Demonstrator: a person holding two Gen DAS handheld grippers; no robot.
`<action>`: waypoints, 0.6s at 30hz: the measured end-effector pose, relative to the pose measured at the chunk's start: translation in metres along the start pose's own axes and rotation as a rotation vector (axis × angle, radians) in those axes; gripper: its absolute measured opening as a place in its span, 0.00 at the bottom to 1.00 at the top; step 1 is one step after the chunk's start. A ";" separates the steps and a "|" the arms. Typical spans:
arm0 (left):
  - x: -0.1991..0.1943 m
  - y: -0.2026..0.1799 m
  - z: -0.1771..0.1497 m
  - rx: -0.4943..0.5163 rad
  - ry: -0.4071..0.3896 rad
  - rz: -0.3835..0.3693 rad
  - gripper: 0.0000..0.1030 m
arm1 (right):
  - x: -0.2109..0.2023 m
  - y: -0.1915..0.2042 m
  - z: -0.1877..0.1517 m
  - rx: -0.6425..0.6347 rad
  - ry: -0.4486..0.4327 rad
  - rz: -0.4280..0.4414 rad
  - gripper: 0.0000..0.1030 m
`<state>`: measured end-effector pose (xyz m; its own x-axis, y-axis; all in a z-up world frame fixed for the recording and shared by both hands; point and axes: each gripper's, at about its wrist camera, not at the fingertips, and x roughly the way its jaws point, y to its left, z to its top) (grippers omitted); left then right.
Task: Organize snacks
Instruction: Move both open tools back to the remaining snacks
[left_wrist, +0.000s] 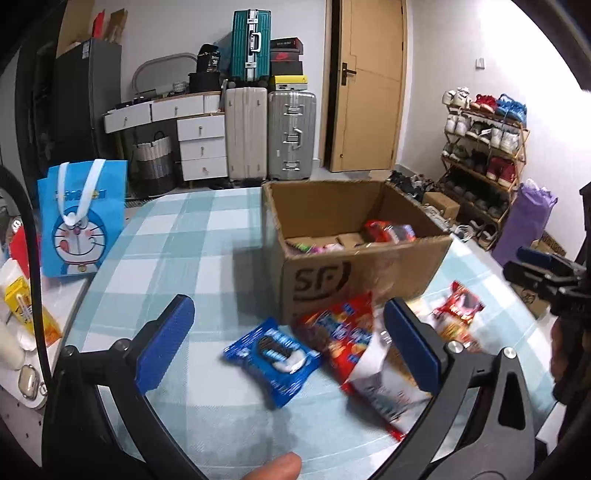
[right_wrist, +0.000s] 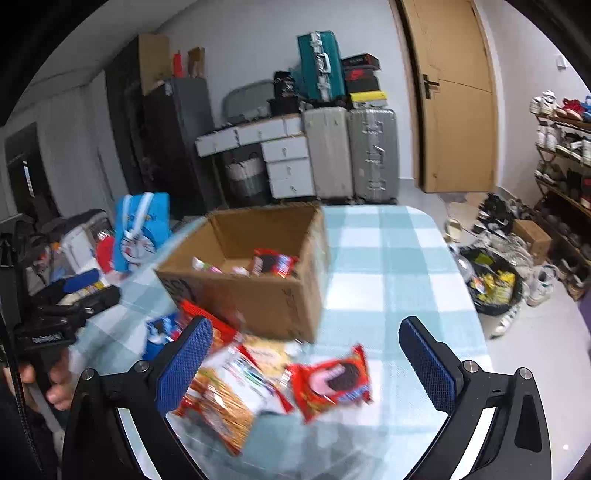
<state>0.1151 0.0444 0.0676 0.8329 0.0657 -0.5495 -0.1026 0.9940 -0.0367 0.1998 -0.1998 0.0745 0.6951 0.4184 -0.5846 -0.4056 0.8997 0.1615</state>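
Left gripper (left_wrist: 288, 343): fingers spread wide, nothing between the pads; it hangs above a blue cookie packet (left_wrist: 271, 360) lying flat on the checked tablecloth (left_wrist: 177, 258). Right gripper (right_wrist: 306, 363): fingers likewise spread, empty, above a red cookie packet (right_wrist: 332, 382) and a larger red-and-white snack bag (right_wrist: 229, 387). These loose snacks lie just in front of the cardboard box (left_wrist: 354, 273), the bag touching its near wall. Inside the open-topped box lie a red packet (right_wrist: 273, 264) and smaller wrappers. Bare cloth extends left of the box to a blue cartoon bag (left_wrist: 83, 218) at the table edge, and right of it to the rounded far corner. Beyond: suitcases (left_wrist: 271, 133), door (left_wrist: 369, 85).
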 end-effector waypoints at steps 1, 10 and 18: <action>0.003 0.001 -0.004 0.001 0.004 0.009 0.99 | 0.001 -0.003 -0.003 0.005 0.002 -0.009 0.99; 0.036 0.019 -0.024 -0.081 0.080 0.002 0.99 | 0.023 -0.032 -0.024 0.055 0.071 -0.058 0.99; 0.064 0.019 -0.023 -0.078 0.130 0.035 0.99 | 0.051 -0.038 -0.031 0.034 0.166 -0.049 0.99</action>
<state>0.1536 0.0659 0.0122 0.7511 0.0831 -0.6549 -0.1766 0.9812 -0.0780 0.2327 -0.2165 0.0140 0.6050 0.3506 -0.7149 -0.3513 0.9233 0.1554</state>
